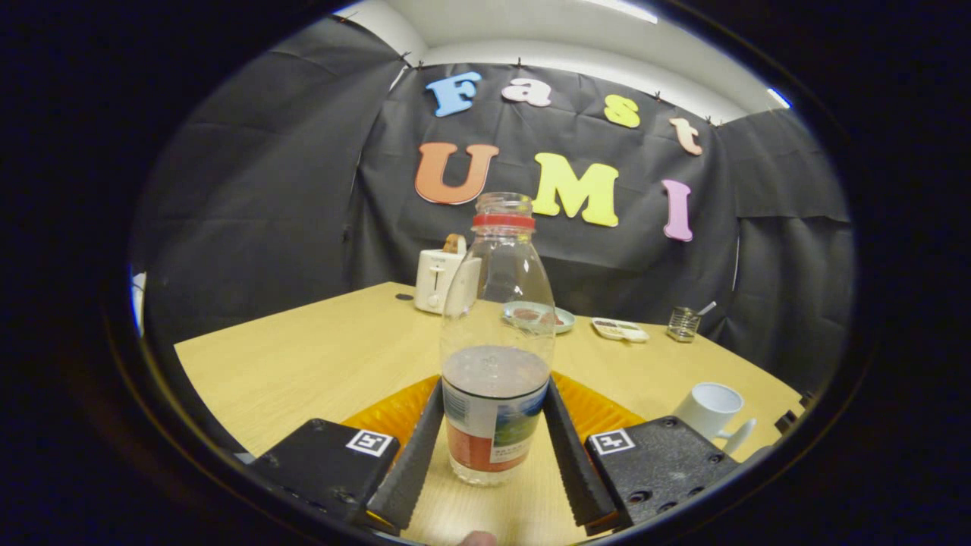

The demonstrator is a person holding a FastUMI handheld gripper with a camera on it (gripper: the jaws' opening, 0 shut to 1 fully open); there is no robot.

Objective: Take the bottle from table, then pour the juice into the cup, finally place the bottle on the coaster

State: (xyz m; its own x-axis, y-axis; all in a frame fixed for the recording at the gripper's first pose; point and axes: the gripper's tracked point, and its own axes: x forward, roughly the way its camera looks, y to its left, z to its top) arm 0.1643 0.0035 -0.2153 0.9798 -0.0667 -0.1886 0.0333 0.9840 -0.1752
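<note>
While the gripper pinches the bottle low, both fingers on its label, keep it upright and swing slowly toward the cup.

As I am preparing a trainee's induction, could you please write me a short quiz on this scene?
1. True or false: the bottle lies on its side.
2. Where is the white cup? A) between the fingers; B) on the table, beyond the hand-held gripper, off to its right; C) stacked on top of the bottle.
3. Fill in: both fingers press on the ___.
Key: 1 false, it stands upright with no cap on; 2 B; 3 bottle.
</note>
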